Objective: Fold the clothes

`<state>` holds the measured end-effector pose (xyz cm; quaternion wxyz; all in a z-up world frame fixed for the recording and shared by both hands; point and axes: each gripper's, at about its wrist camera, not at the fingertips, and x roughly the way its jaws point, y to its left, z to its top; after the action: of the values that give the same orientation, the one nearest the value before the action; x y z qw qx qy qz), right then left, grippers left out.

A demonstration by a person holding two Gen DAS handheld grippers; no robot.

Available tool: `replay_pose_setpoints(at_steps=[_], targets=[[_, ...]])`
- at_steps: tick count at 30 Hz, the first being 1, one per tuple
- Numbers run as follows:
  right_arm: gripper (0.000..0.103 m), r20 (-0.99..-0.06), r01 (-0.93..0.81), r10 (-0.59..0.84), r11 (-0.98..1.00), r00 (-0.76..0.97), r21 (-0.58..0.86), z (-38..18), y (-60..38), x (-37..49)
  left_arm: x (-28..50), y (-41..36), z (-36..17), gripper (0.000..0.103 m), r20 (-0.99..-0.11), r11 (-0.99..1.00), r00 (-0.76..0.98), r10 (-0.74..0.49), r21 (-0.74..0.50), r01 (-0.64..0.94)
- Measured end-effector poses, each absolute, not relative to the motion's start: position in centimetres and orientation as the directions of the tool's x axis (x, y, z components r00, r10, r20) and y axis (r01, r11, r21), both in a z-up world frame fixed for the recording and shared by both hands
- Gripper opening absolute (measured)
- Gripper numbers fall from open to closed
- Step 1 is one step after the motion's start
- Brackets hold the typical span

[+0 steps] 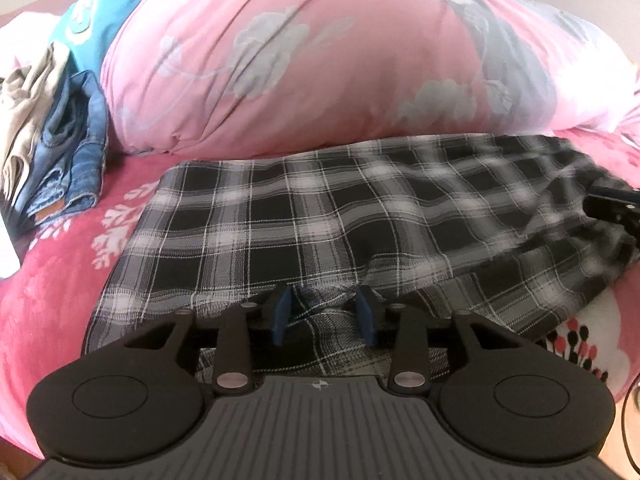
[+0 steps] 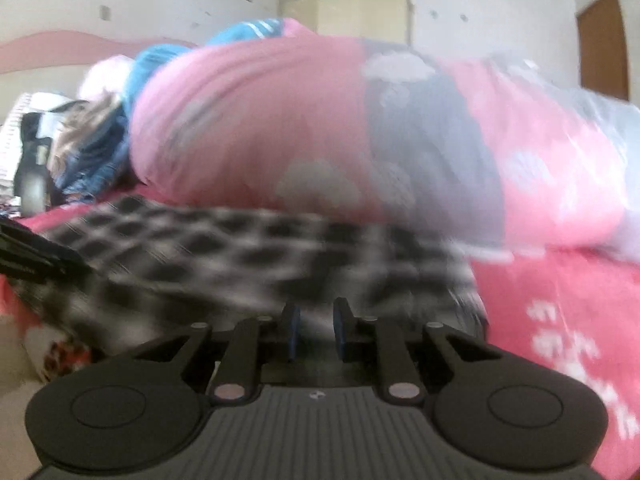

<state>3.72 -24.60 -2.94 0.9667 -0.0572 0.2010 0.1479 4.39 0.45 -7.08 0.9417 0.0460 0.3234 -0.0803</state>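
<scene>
Garment: a black, grey and white plaid woven cloth garment (image 1: 320, 216) lies spread across the pink fleece bed blanket with white leaf print (image 1: 60, 280), its far edge just beside the big pillow.
Left claw: the left claw (image 1: 326, 312) points forward and downward at the near edge of the plaid garment; its blue-padded fingers (image 1: 282, 314) stand apart, with a bunched fold of the cloth rising between them. The pads do not appear to press on the fold, so it reads as released.
Right claw: the right claw (image 2: 316, 330) sits low over the near right part of the same garment (image 2: 240, 256), tilted only a little downward. Its blue pads stand a narrow gap apart; this view is smeared by motion, so I cannot tell whether cloth is pinched between them.
Each claw seen from the other: the right claw shows as a dark shape (image 1: 612, 204) at the garment's right edge; the left one shows at the far left (image 2: 36, 256).
Behind: a large pink pillow with grey-white flower print (image 1: 320, 64).
Left side of bed: a crumpled blue denim piece (image 1: 76, 152) with a beige cloth (image 1: 28, 104) on it, lying beside the pillow.
</scene>
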Motion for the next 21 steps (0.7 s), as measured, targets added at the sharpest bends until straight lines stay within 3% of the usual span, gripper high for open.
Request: replay_pose_setpoints(at_steps=[4,9,11,12,13,16,21], targets=[[0.025,-0.455,-0.265,0.178,0.955,0.872,-0.134,-3.8,-24.2,5.0,4.4,0.8,-7.1,0.038,-0.614,0.984,0.778,-0.135,0.008,0.178],[0.025,-0.481,-0.233,0.173,0.970,0.860,-0.067,-3.3,-25.9,3.8,4.7,1.5,-7.1,0.039,-0.618,0.982,0.768,-0.167,-0.037,0.184],[0.026,-0.450,-0.223,0.172,0.973,0.876,-0.064,-2.3,-25.9,3.2,4.8,1.6,-7.0,0.039,-0.624,0.981,0.761,-0.178,-0.051,0.188],[0.028,-0.449,-0.218,0.182,0.975,0.875,-0.029,-2.2,-26.3,3.1,4.9,1.7,-7.0,0.039,-0.627,0.980,0.757,-0.184,-0.055,0.192],[0.038,-0.467,-0.209,0.194,0.978,0.862,0.020,-2.5,-26.8,3.3,4.9,1.7,-7.0,0.039,-0.630,0.979,0.753,-0.189,-0.058,0.198],[0.030,-0.496,-0.160,0.208,0.978,0.843,0.137,-2.7,-28.4,2.4,5.2,1.9,-6.8,0.039,-0.647,0.973,0.734,-0.205,-0.056,0.223],[0.035,-0.432,-0.043,0.146,0.970,0.890,0.239,-0.1,-30.5,-4.6,6.1,2.4,-6.6,0.039,-0.679,0.964,0.695,-0.238,-0.077,0.255]])
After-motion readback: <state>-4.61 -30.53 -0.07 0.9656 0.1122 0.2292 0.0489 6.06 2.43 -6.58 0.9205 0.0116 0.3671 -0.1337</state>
